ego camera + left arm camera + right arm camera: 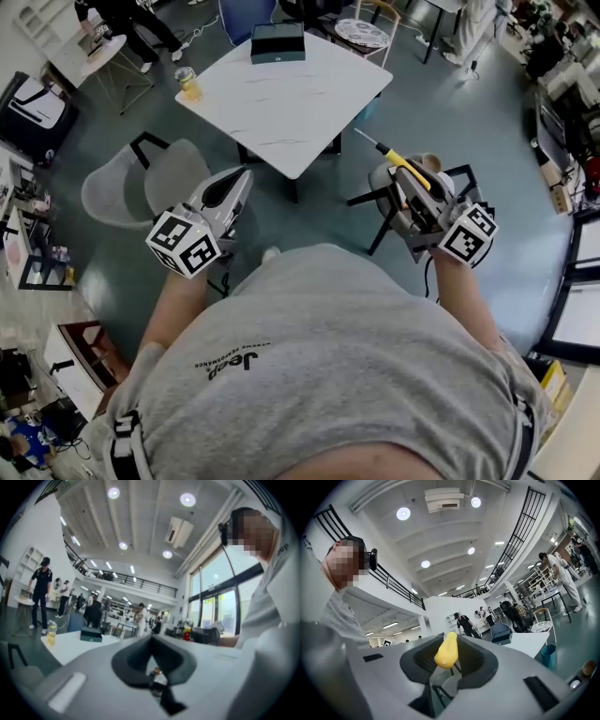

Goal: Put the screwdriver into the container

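My right gripper (401, 180) is shut on the screwdriver (405, 167) by its yellow handle, and the metal shaft points up and left toward the white table (281, 103). In the right gripper view the yellow handle (446, 650) sits between the jaws of the right gripper (449, 638), held up in the air. The container (277, 42), a dark box, stands at the table's far edge and also shows as a dark box (91, 634) in the left gripper view. My left gripper (244, 178) is held over the floor near the table, shut with nothing in it (151, 638).
A bottle of yellow liquid (189, 84) stands on the table's left corner. A grey chair (141, 187) sits left of me and another chair (422, 187) is under my right gripper. People stand around further tables (112, 52) in the background.
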{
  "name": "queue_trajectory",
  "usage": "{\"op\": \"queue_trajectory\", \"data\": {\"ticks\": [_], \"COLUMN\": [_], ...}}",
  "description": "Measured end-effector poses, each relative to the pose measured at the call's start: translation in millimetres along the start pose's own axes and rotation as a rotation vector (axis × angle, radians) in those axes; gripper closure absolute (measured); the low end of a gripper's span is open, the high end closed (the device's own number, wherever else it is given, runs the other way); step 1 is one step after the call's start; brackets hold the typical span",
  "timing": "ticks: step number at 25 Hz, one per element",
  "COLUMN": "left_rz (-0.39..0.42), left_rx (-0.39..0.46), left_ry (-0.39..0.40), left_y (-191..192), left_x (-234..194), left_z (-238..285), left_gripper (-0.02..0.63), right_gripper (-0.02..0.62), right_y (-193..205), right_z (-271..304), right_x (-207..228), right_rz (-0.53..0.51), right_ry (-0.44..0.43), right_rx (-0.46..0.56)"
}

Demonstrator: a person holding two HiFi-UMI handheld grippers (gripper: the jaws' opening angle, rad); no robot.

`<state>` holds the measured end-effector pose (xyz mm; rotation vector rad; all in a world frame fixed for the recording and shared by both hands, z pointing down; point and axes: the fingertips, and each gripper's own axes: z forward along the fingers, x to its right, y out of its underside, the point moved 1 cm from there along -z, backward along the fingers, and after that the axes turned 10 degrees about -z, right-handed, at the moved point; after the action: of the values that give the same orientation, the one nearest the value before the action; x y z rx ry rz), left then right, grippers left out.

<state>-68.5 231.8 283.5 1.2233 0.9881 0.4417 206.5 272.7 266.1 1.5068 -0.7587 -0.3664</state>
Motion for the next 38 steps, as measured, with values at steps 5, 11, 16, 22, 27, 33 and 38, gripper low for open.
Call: {"op": "queue_trajectory", "data": {"ticks": [5, 11, 16, 22, 27, 33, 38], "left_rz": [0.002, -0.004, -0.012, -0.021, -0.03, -0.05, -0.049], "left_rx": [0.003, 0.026, 0.01, -0.005, -0.009, -0.029, -0.042], "left_ry": [0.028, 0.033, 0.045, 0.068, 0.086, 0.092, 0.075], "left_y": [-36.6, -65.9, -76.9, -91.2, -96.4, -95.6, -94.8], "left_x": [-66.9, -137.2, -182.8, -224.8, -247.4, -260.2, -263.1], "left_z": [-9.5, -24.7, -26.6, -15.5, 0.9, 28.3, 57.4], "left_gripper": [0.603, 0.603, 0.603, 0.603, 0.603, 0.603, 0.603], "right_gripper": [0.509, 0.509, 0.509, 0.509, 0.509, 0.509, 0.509], "right_y": [-6.3, -7.7, -11.9, -7.2, -4.6, -3.4, -3.2], "right_z": [83.0, 165.8, 218.0, 258.0, 276.1, 282.4, 290.4], "right_x": [-4.7, -9.3, -2.3, 13.4, 27.7, 54.2, 88.8], "right_rz": [-0.02, -0.055, -0.071, -0.065, -0.065, -0.048, -0.028], "right_ry": [0.004, -0.01, -0.001, 0.023, 0.039, 0.052, 0.028], "right_rx": [-0.016, -0.045, -0.046, -0.049, -0.059, -0.058, -0.064]}}
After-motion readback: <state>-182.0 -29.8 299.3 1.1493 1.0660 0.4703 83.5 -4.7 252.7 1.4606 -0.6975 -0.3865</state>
